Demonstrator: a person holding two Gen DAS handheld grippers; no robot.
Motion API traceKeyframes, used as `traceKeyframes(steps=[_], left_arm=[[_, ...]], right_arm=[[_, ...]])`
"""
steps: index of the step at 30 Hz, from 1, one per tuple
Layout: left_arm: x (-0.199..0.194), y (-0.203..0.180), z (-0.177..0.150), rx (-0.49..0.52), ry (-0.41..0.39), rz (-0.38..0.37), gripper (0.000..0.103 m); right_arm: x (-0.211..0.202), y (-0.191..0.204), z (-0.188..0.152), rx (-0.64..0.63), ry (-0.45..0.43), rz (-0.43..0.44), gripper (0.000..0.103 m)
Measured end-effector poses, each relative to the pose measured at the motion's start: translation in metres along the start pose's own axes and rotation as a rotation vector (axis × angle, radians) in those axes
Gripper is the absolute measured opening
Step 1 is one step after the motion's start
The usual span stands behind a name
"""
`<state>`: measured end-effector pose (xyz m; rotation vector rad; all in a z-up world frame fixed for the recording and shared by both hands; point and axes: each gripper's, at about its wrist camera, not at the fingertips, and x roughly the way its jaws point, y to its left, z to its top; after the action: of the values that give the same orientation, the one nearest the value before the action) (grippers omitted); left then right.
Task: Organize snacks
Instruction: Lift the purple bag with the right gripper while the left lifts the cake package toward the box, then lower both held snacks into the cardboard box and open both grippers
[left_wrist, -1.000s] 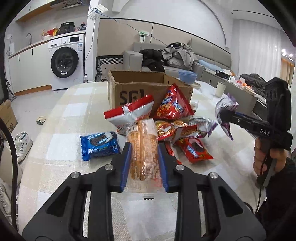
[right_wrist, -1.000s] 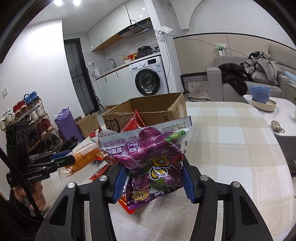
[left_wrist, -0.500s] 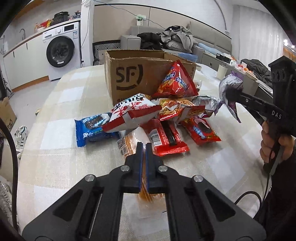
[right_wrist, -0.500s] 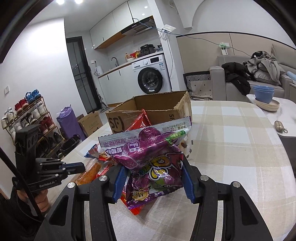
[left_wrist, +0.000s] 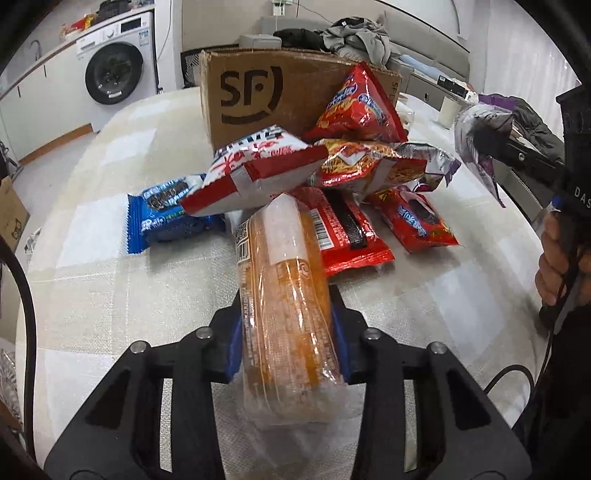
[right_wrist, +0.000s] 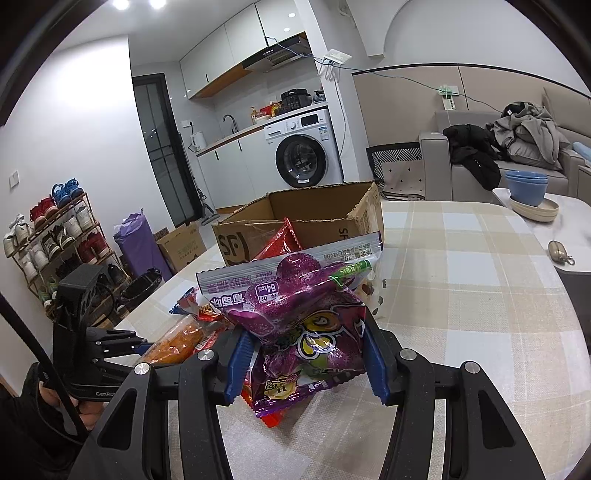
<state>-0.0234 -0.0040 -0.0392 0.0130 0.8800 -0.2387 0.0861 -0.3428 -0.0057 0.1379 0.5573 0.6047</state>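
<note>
Left gripper (left_wrist: 287, 334): jaws opening, blue pads flanking the near half of the orange snack pack (left_wrist: 284, 295), pack between them and seemingly only loosely pinched. Long axis of that pack running straight out from the jaws toward the cardboard box (left_wrist: 258, 99), far end tucked under the red-and-white bag (left_wrist: 255, 173) at the near edge of the snack pile. Pack appearing to rest low against the checked tablecloth (left_wrist: 110, 295), well short of the box.

Right gripper (right_wrist: 304, 356): clenched on a purple bag (right_wrist: 295, 314), pads pressing its lower half, top of the bag flaring up and forward. Box (right_wrist: 295, 221) directly ahead of those jaws, open top facing up and empty as far as can be seen, with only a red bag's corner (right_wrist: 277, 240) leaning against its front wall in between.

Rest of the pile, all on the near side of the box: blue cookie pack (left_wrist: 170, 218) to the left, red foil bag (left_wrist: 354, 107) propped on the box front, flat red packs (left_wrist: 347, 229) just beside the orange pack, another red pack (left_wrist: 413, 221) farther right.

Judging from this: right hand better placed for the box, purple bag already lifted and lined up with the opening, so a forward carry over the front wall looks enough. Left hand farther back, with a pack lying lengthwise toward the box; a firmer hold likely needed before any lift
</note>
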Motion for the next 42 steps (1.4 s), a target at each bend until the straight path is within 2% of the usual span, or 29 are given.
traceKeyframes(steps=[10,16,26,42], left_arm=[[-0.041,-0.002,0.004,0.004,-0.136,-0.015,0.034],[-0.057,0.009,0.02,-0.02,-0.191,-0.013,0.034],[-0.057,0.003,0.049,-0.026,-0.248,-0.001,0.034],[-0.05,0.004,0.106,-0.038,-0.315,0.002,0.034]], right_arm=[[-0.004,-0.001,-0.001,0.007,-0.027,0.006,0.054],[-0.003,0.003,0.001,0.007,-0.039,0.014,0.054],[0.001,0.008,0.01,0.007,-0.052,0.028,0.054],[0.01,0.006,0.043,0.026,-0.098,0.03,0.054]])
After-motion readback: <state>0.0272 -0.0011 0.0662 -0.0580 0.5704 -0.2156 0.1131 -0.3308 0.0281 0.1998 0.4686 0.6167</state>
